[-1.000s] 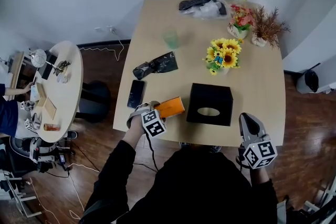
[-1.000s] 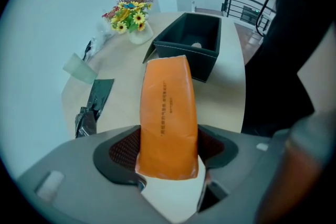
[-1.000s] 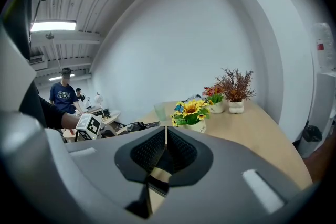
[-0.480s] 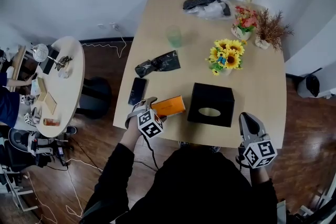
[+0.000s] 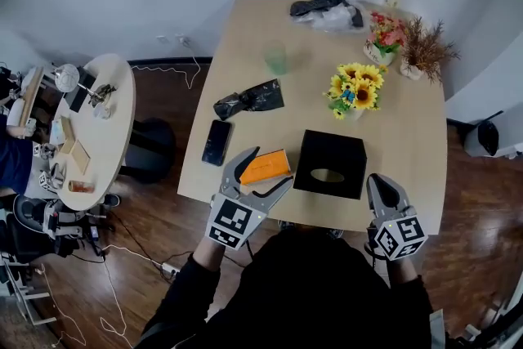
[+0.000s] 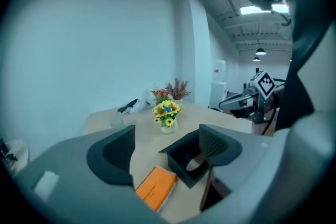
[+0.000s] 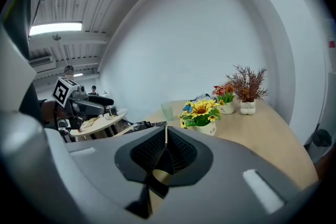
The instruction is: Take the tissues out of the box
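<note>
Nearby, tissue box [image 5: 328, 151] — just left of right gripper [image 5: 378, 183]

The light wooden table [image 5: 409, 127] in front of me fills the middle of the head view. Near its lower edge sits the black tissue box [image 5: 328, 163]. A flat orange book [image 5: 265, 167] lies just left of it, and a dark phone [image 5: 216, 142] lies further left. Above those lie a crumpled black bag [image 5: 249, 100] and a green cup [image 5: 276, 58]. Right of centre stands a sunflower vase [image 5: 355, 88]. A pot of pink flowers [image 5: 380, 35] and a pot of dried sprigs [image 5: 421, 53] sit at upper right. A heap of black and clear bags [image 5: 327, 11] lies at the top edge.
</note>
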